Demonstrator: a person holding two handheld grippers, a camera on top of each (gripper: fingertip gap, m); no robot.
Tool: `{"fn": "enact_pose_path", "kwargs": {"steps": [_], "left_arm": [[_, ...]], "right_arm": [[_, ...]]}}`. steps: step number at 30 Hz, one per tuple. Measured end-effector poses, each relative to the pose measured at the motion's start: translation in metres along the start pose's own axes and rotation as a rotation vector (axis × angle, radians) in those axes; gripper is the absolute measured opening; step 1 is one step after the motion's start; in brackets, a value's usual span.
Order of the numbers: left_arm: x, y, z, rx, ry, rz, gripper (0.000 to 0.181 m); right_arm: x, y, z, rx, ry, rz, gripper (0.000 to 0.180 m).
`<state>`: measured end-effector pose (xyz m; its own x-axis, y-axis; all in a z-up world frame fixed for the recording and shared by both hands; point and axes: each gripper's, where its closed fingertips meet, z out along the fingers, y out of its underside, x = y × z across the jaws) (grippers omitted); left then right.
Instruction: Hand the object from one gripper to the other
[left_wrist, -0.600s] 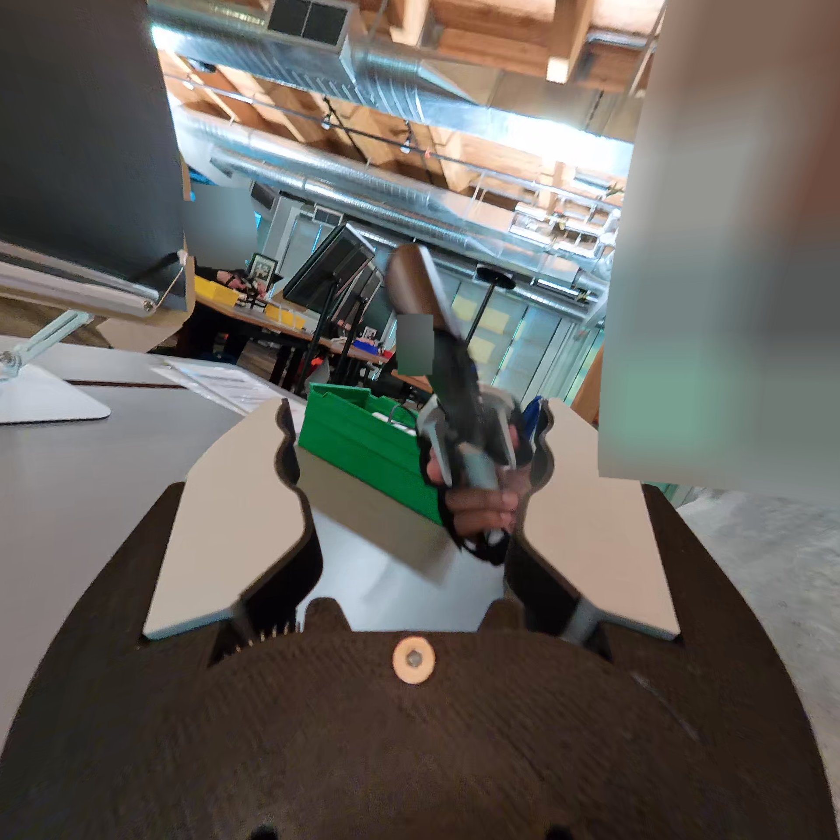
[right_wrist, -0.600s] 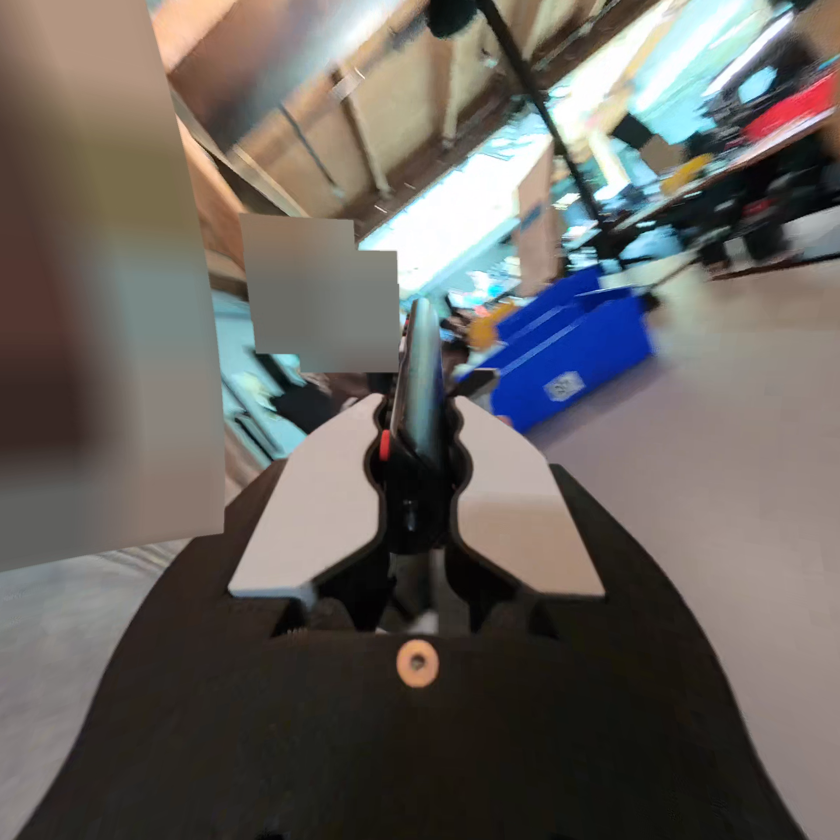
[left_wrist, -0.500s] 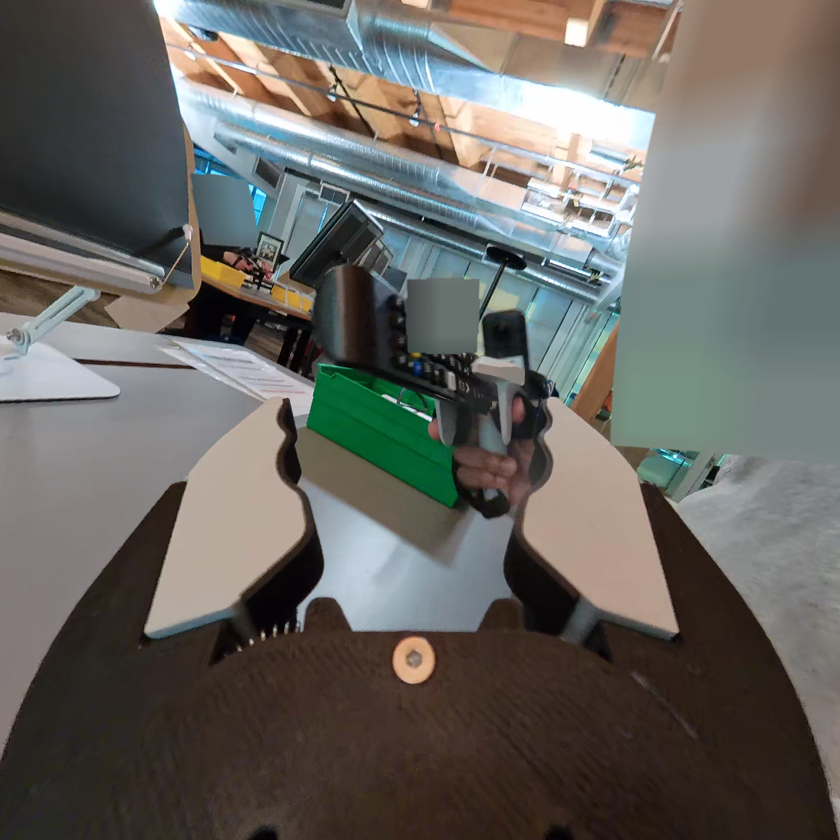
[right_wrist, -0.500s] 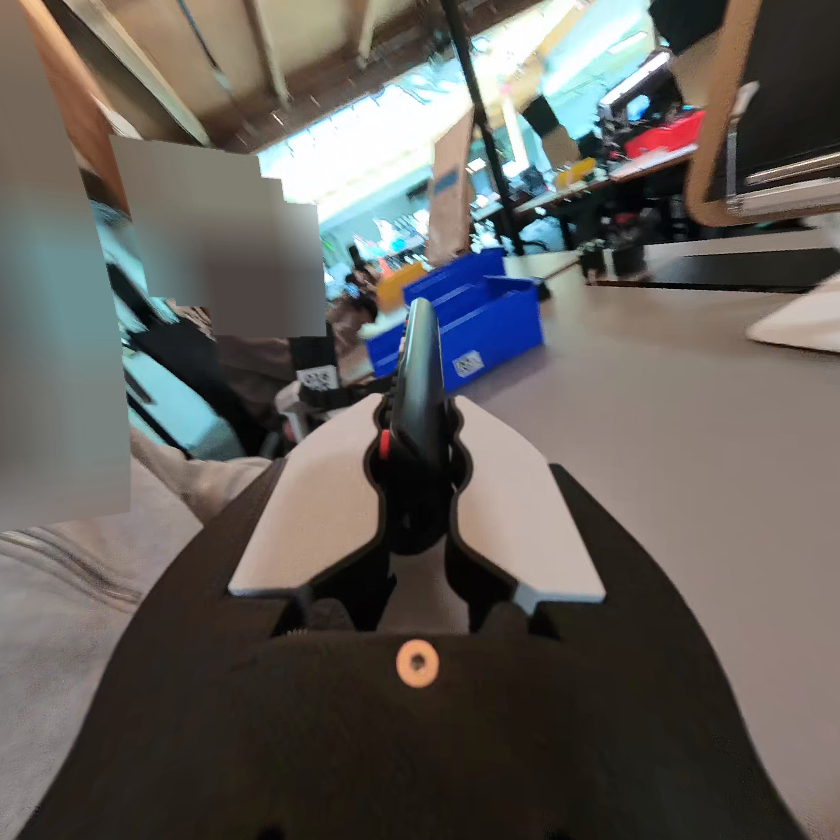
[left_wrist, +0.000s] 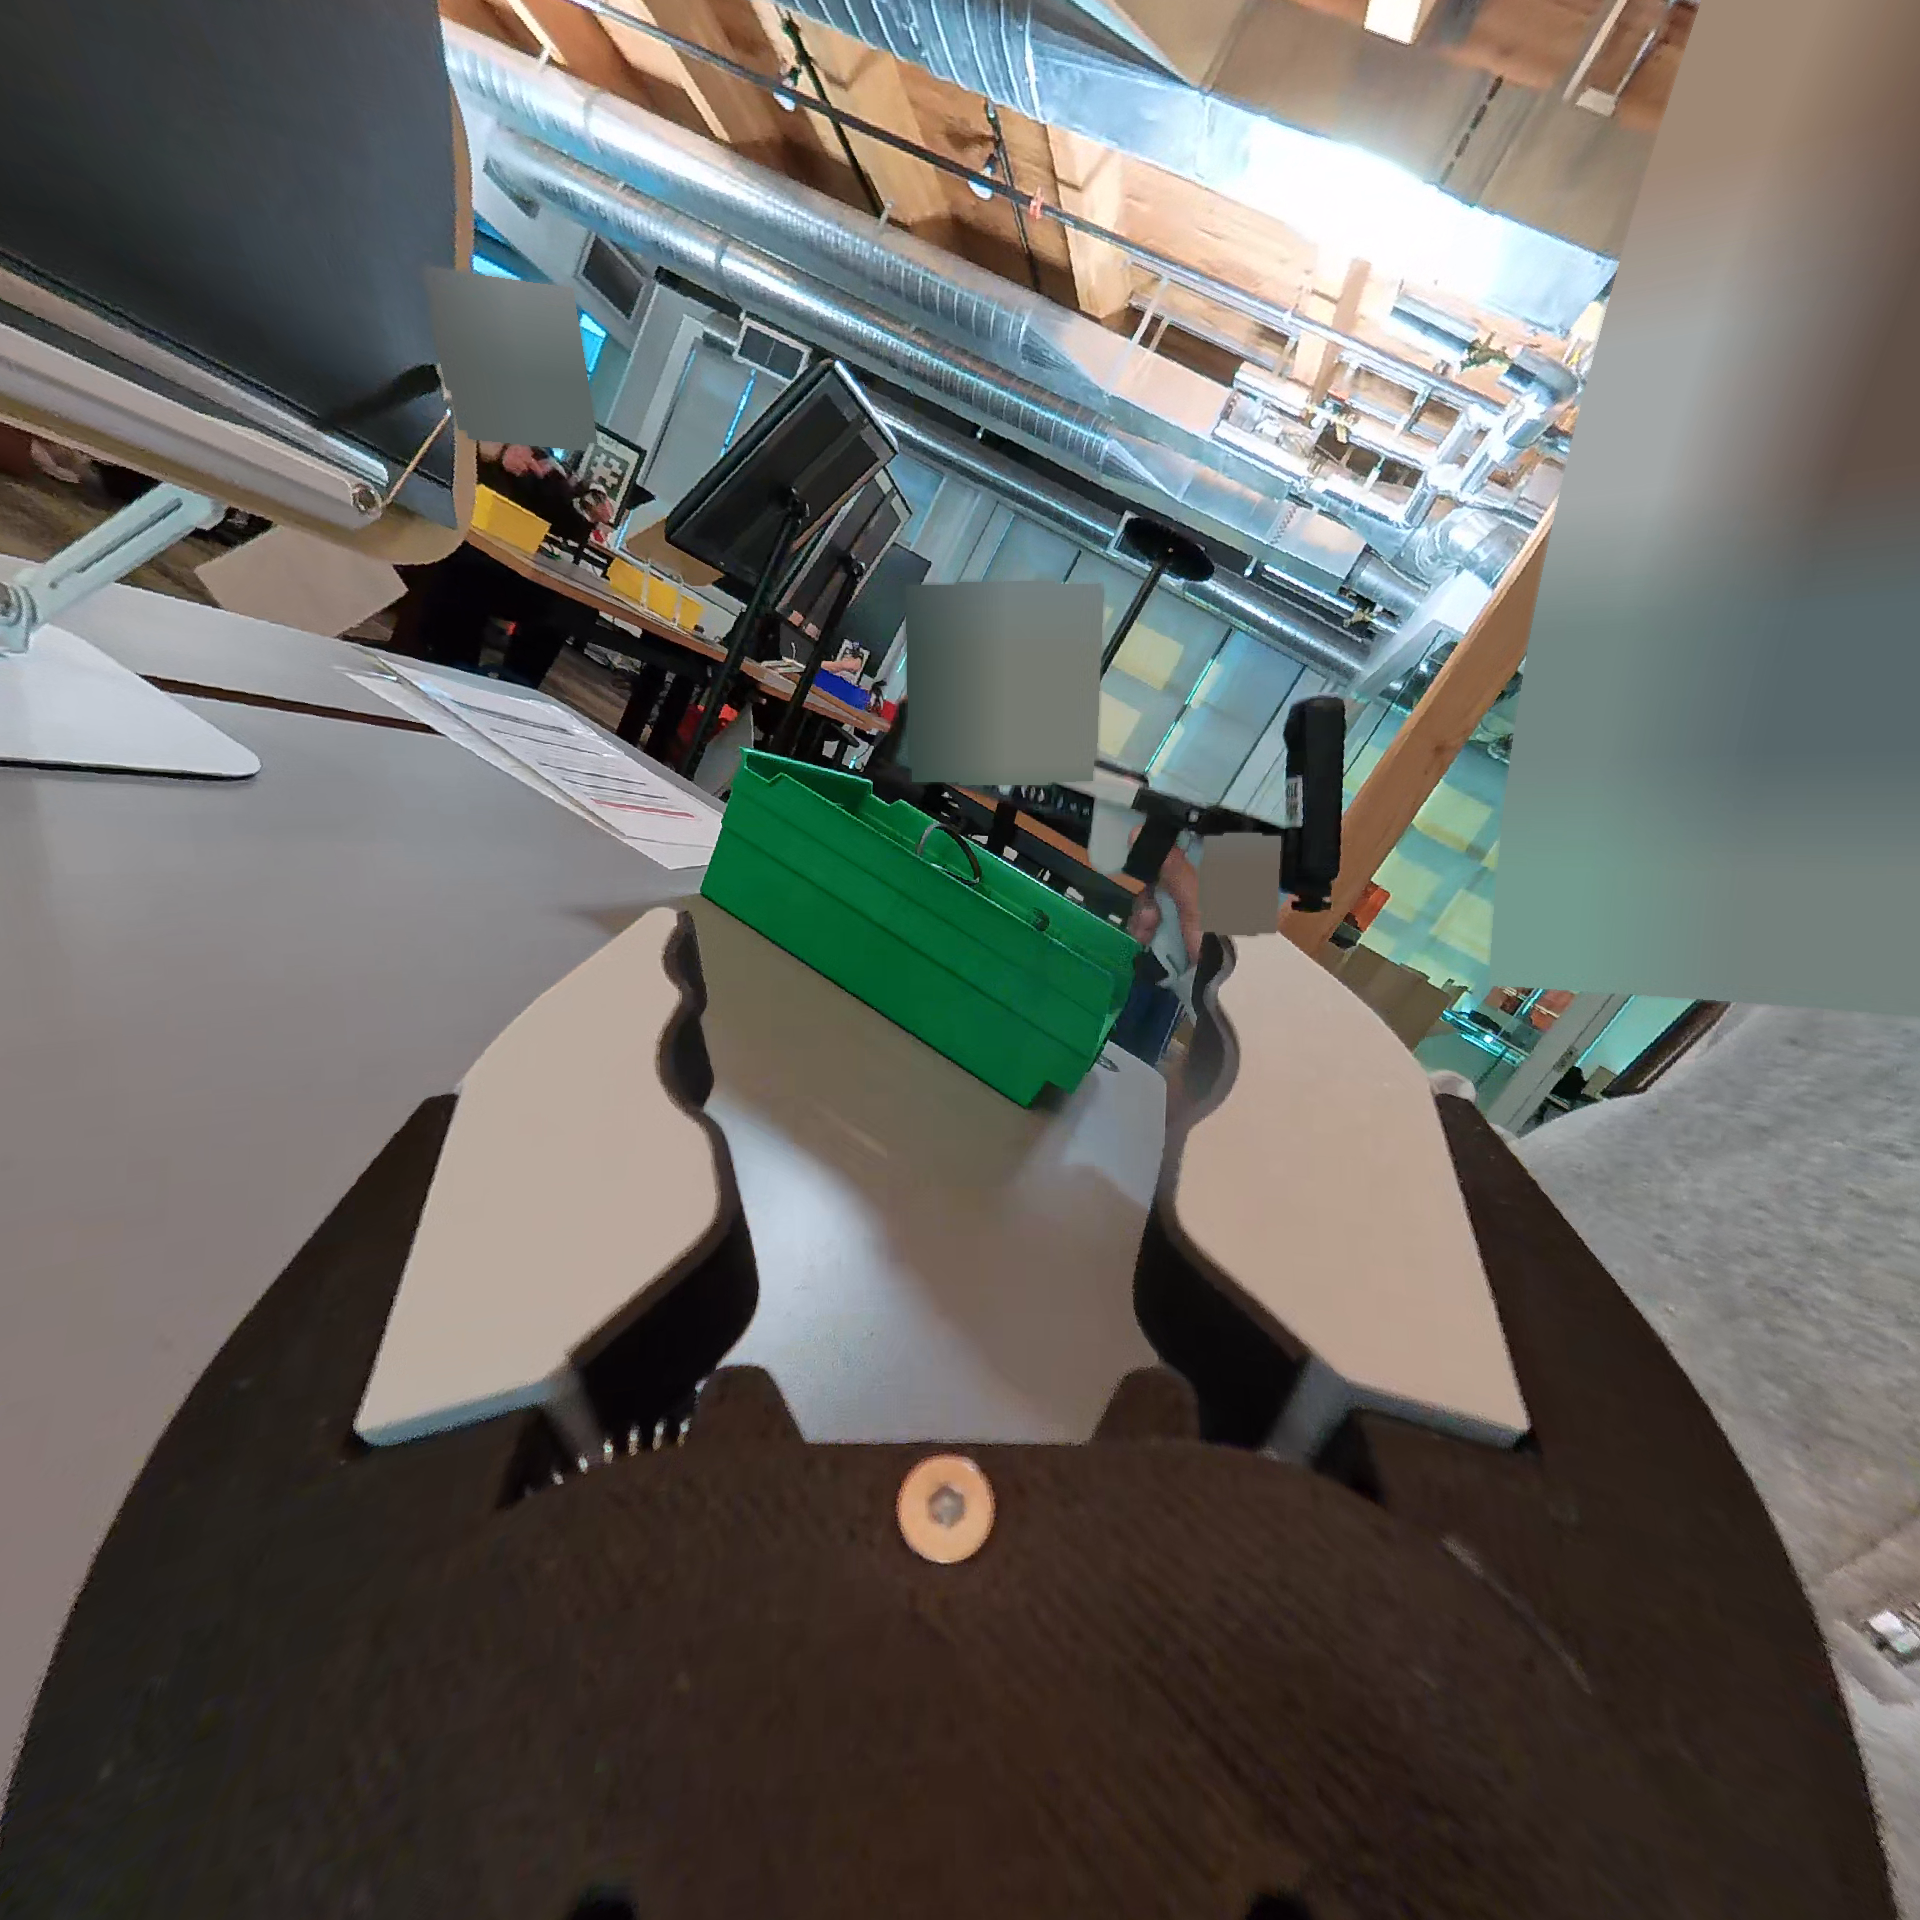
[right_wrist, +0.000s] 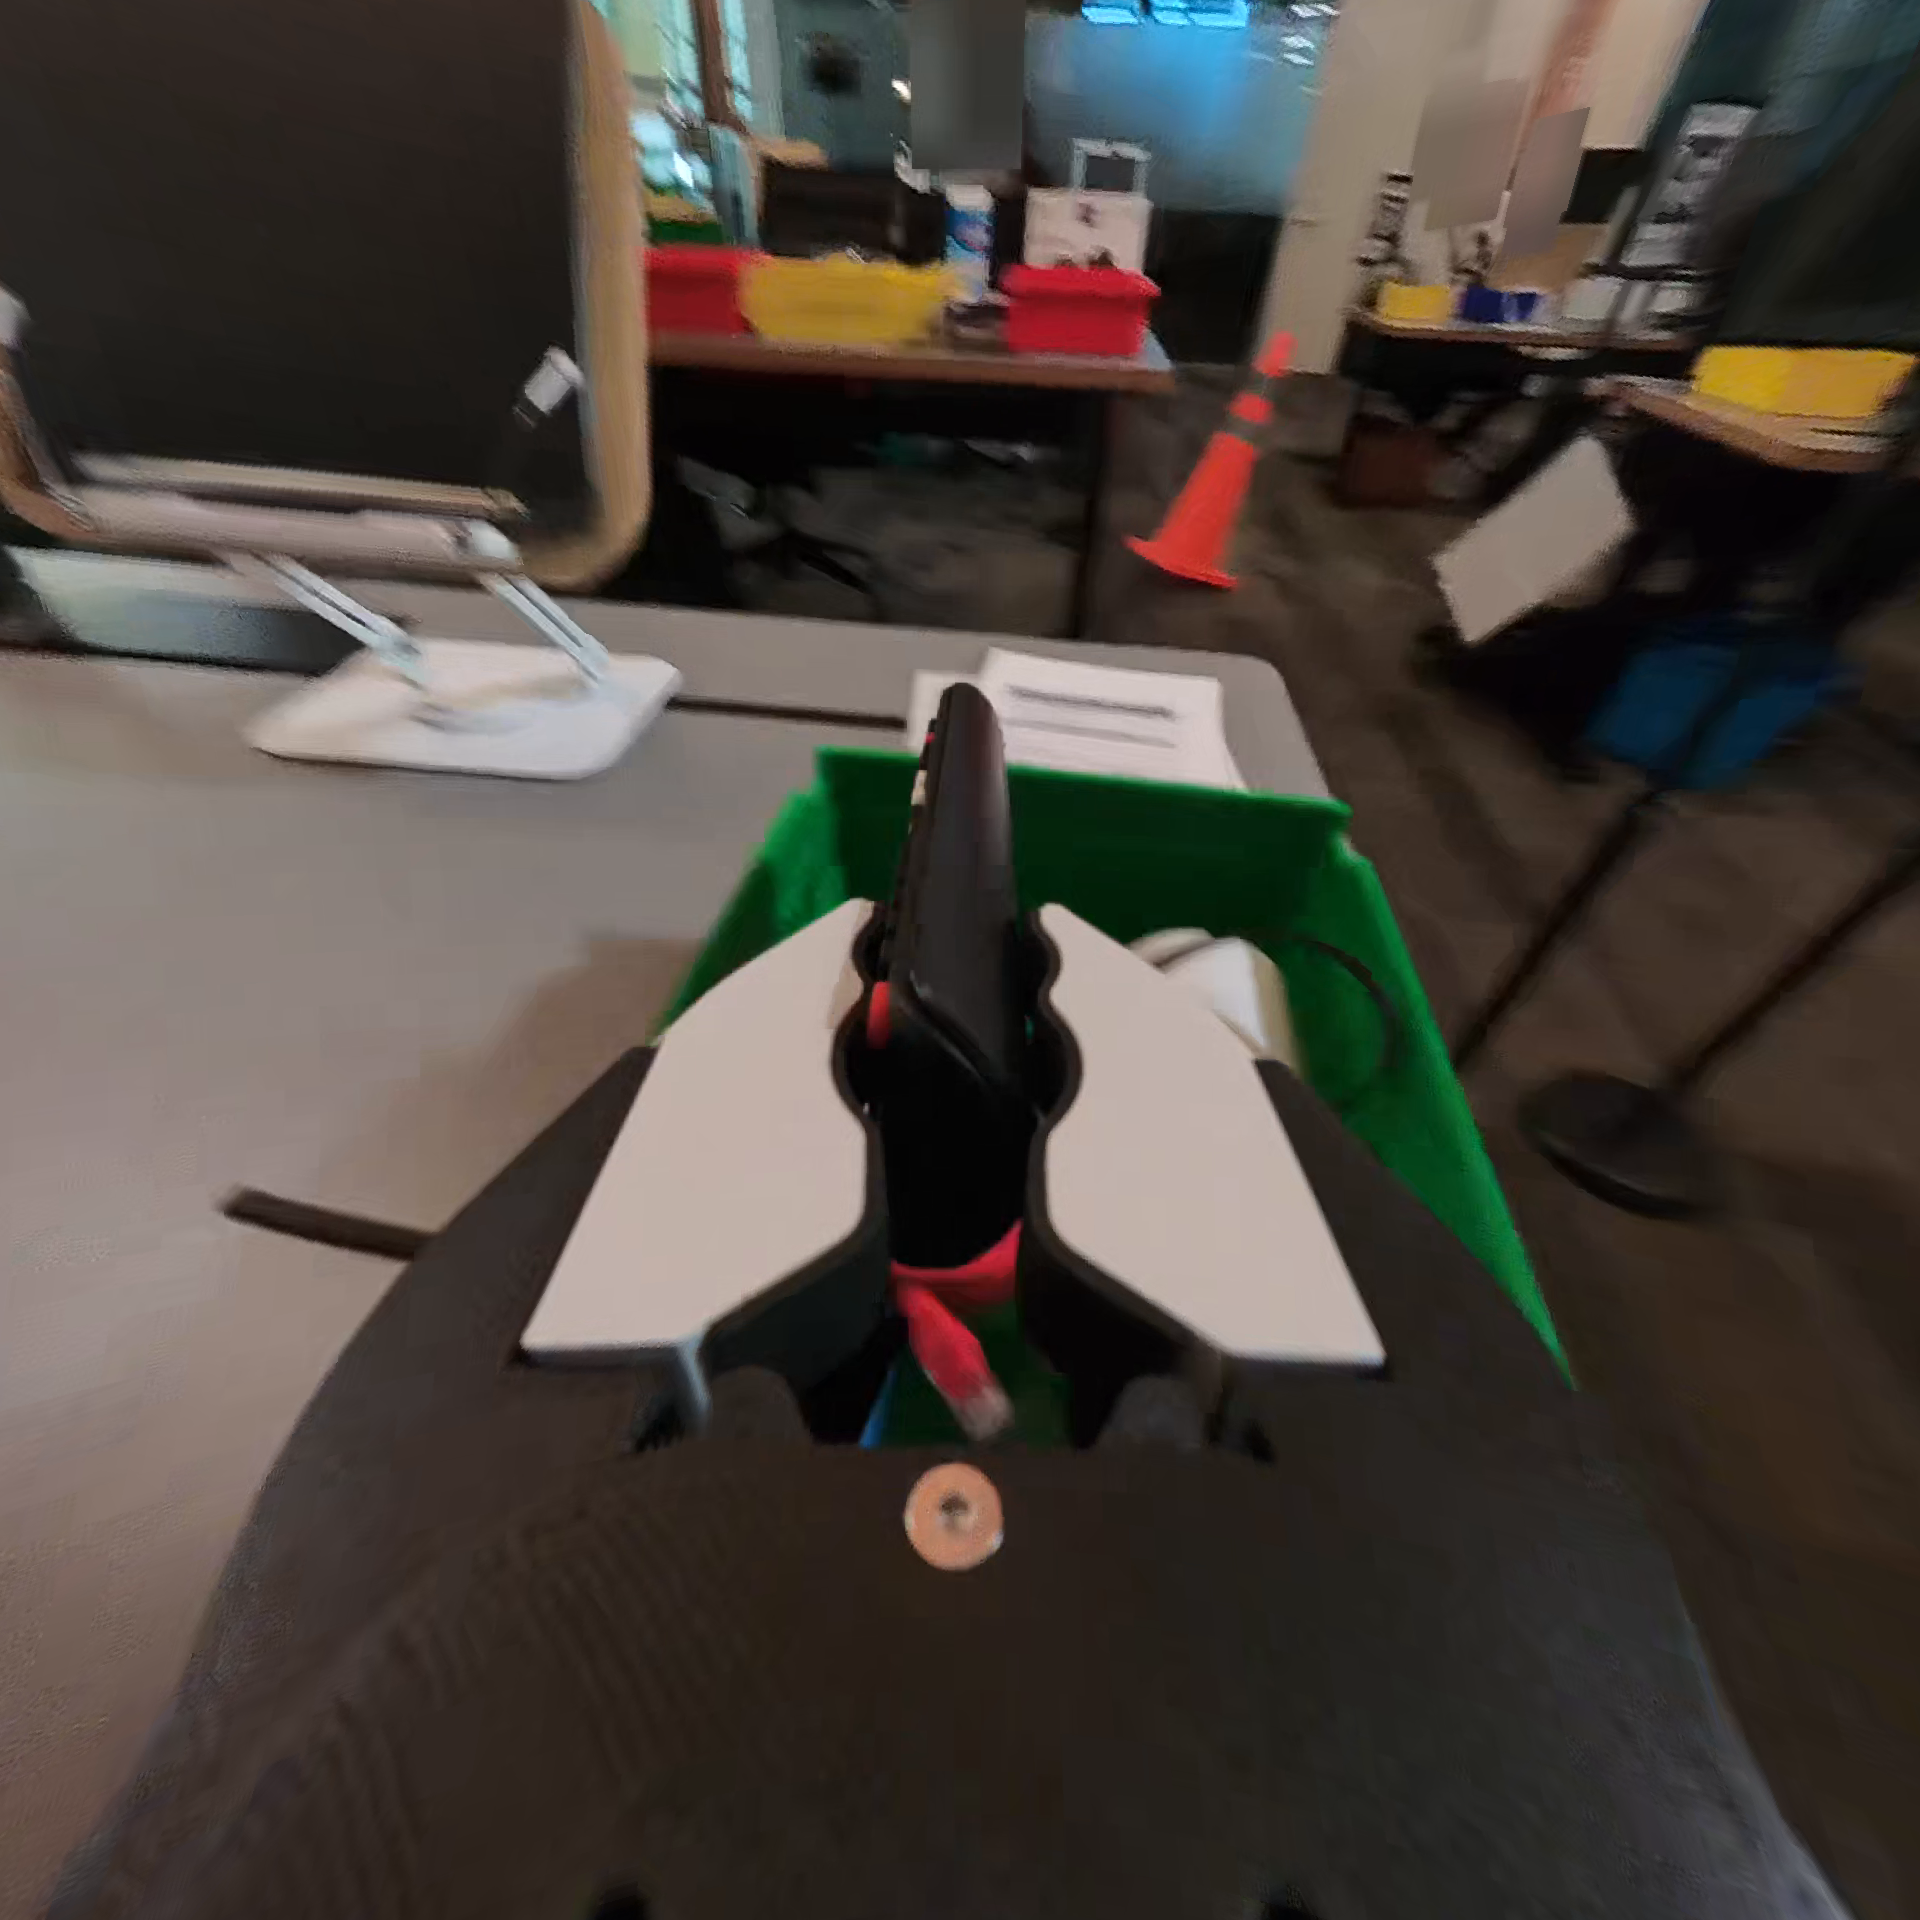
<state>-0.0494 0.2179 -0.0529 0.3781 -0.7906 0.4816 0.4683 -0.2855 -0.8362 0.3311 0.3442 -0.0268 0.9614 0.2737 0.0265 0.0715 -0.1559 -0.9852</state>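
The right gripper is clamped on a black remote control — jaws narrow, gripping its lower half, its far end pointing over the green bin on the grey table. A red cable end lies in the bin below the jaws. The left gripper stands wide and empty — the green bin lies just beyond its tips.

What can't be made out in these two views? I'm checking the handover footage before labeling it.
- Right wrist view: the remote lower end, hidden between the right gripper fingers.
- Right wrist view: green bin contents, covered by the gripper and motion blur.
- Left wrist view: bin interior, hidden by its wall; left gripper open, empty.
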Motion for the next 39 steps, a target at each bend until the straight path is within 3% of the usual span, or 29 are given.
{"fn": "enact_pose_path", "kwargs": {"steps": [6,7,8,9,11,17,23,26,30,34,39], "left_arm": [[-0.003,0.003,0.004,-0.009,0.012,-0.031,0.088],[-0.003,0.004,0.004,-0.013,0.014,-0.032,0.088],[-0.003,0.005,0.004,-0.017,0.014,-0.032,0.088],[-0.002,0.005,0.004,-0.017,0.016,-0.033,0.088],[-0.001,0.005,0.004,-0.016,0.018,-0.033,0.088],[-0.002,0.006,0.002,-0.016,0.023,-0.064,0.087],[-0.001,0.008,0.003,-0.022,0.023,-0.062,0.085],[0.001,0.012,0.006,-0.036,0.023,-0.048,0.084],[0.003,0.016,0.006,-0.065,0.018,-0.002,0.082],[0.001,0.015,0.003,-0.073,0.007,0.023,0.074],[-0.007,0.016,-0.004,-0.098,-0.019,-0.008,0.035]], "right_arm": [[0.017,0.035,0.008,-0.085,0.066,-0.047,0.027],[0.017,0.042,0.012,-0.121,0.057,-0.043,0.034],[0.018,0.05,0.015,-0.156,0.057,-0.034,0.062],[0.019,0.055,0.017,-0.179,0.065,-0.026,0.077],[0.019,0.048,0.013,-0.144,0.074,-0.026,0.07],[-0.01,-0.033,-0.022,0.23,-0.014,-0.003,0.052],[-0.126,-0.072,-0.036,0.373,-0.365,0.029,0.049],[-0.219,-0.052,-0.035,0.332,-0.664,0.129,0.048],[-0.319,0.026,-0.028,0.075,-0.971,0.171,0.051],[-0.354,0.069,-0.029,-0.082,-1.106,0.113,0.05],[-0.363,0.078,-0.033,-0.119,-1.148,0.079,0.05]]}}
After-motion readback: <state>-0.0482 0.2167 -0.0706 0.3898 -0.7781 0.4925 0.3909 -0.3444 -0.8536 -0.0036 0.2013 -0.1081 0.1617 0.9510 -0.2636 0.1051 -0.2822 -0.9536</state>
